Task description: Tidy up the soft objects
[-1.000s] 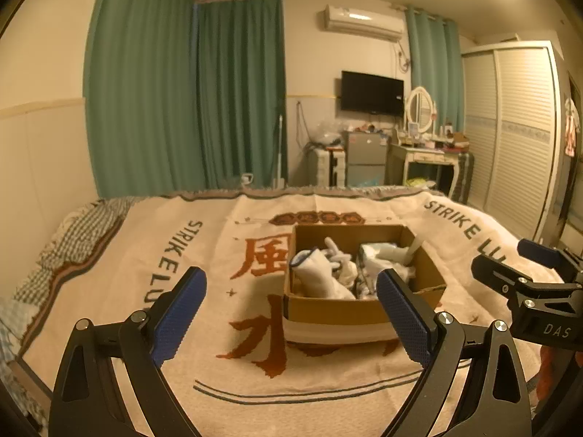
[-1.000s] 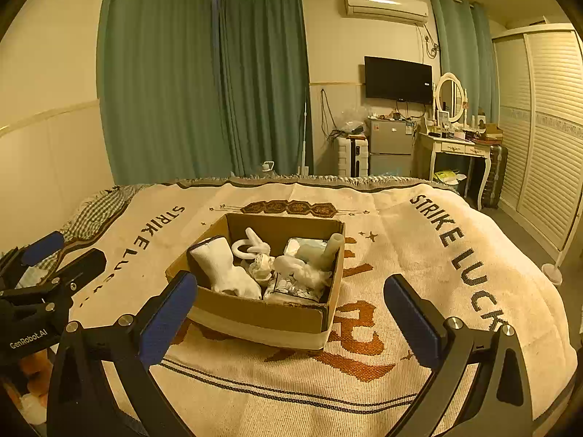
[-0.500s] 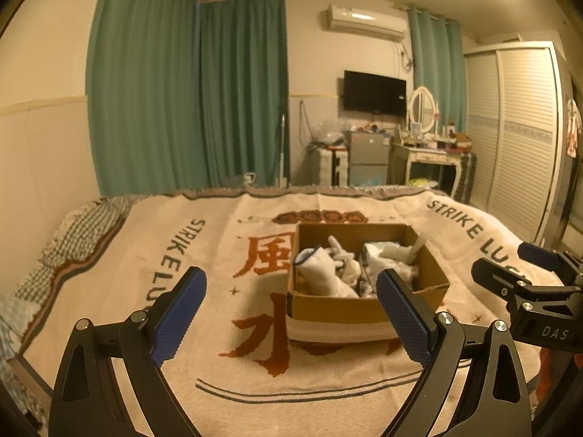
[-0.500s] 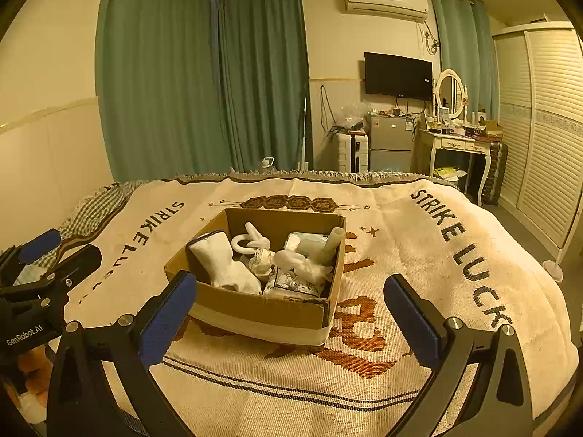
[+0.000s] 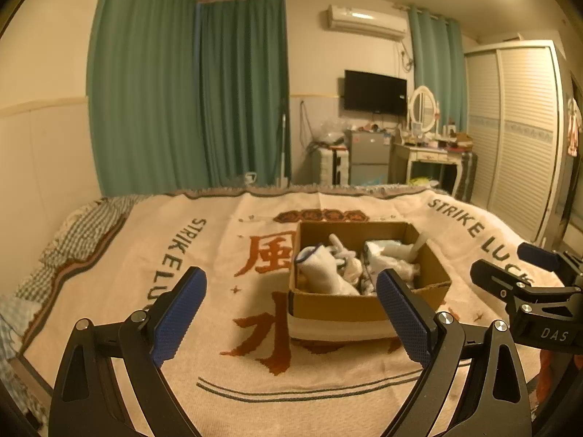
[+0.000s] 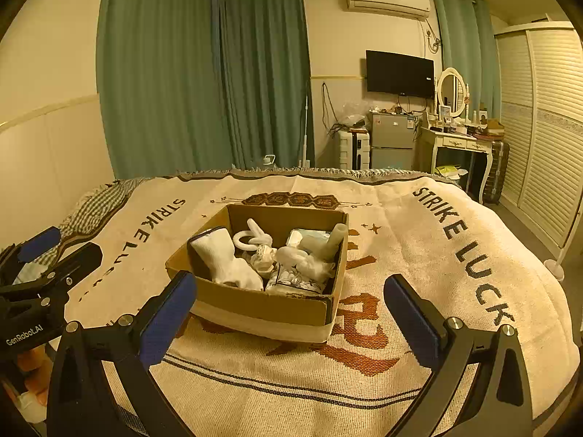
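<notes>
A brown cardboard box (image 5: 339, 307) (image 6: 255, 307) sits on the bed's cream blanket (image 5: 204, 255) (image 6: 419, 255). It holds several white soft items, among them a white sock (image 5: 322, 273) (image 6: 222, 258) with a dark cuff, a white ring-shaped toy (image 6: 251, 236) and a pale tube (image 6: 333, 242). My left gripper (image 5: 291, 313) is open and empty, short of the box's near left corner. My right gripper (image 6: 291, 309) is open and empty, just short of the box's near wall. Each gripper shows at the edge of the other's view: the right one (image 5: 517, 273), the left one (image 6: 54, 251).
The blanket carries "STRIKE LUCK" lettering and red characters. A checked pillow (image 5: 80, 233) lies at the bed's left edge. Beyond the bed are green curtains (image 6: 204, 80), a small fridge (image 6: 391, 142), a dressing table (image 6: 462, 145) and a white wardrobe (image 6: 546, 127).
Both views have shifted slightly, with the box drawing a little nearer and to the right in the left wrist view. Both grippers stay open and empty.
</notes>
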A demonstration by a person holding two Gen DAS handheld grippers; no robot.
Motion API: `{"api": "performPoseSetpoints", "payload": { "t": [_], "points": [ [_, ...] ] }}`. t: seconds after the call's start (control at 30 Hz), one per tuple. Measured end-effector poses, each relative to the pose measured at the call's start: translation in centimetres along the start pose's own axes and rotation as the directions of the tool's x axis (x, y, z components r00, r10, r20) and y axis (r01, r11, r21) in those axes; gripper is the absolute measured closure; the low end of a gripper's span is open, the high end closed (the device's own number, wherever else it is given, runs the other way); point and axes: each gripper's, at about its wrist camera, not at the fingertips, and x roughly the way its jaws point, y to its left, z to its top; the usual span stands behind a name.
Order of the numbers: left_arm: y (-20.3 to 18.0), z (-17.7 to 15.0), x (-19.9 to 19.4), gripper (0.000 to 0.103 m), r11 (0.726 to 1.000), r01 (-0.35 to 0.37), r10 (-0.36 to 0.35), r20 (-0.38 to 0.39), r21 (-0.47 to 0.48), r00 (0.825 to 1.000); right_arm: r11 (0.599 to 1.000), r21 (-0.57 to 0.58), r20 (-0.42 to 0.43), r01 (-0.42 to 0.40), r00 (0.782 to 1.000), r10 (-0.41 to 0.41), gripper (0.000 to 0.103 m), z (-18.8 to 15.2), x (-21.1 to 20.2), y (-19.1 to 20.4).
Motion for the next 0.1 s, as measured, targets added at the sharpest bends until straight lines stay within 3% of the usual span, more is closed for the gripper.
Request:
{"api": "performPoseSetpoints", "payload": {
  "t": [0.1],
  "points": [
    [0.03, -0.1, 0.07, 0.007, 1.0, 0.001, -0.001, -0.001, 0.004, 1.0, 1.0, 0.001, 0.0, 0.001, 1.0, -0.001, 0.0, -0.01, 0.01, 0.01]
  ]
}}
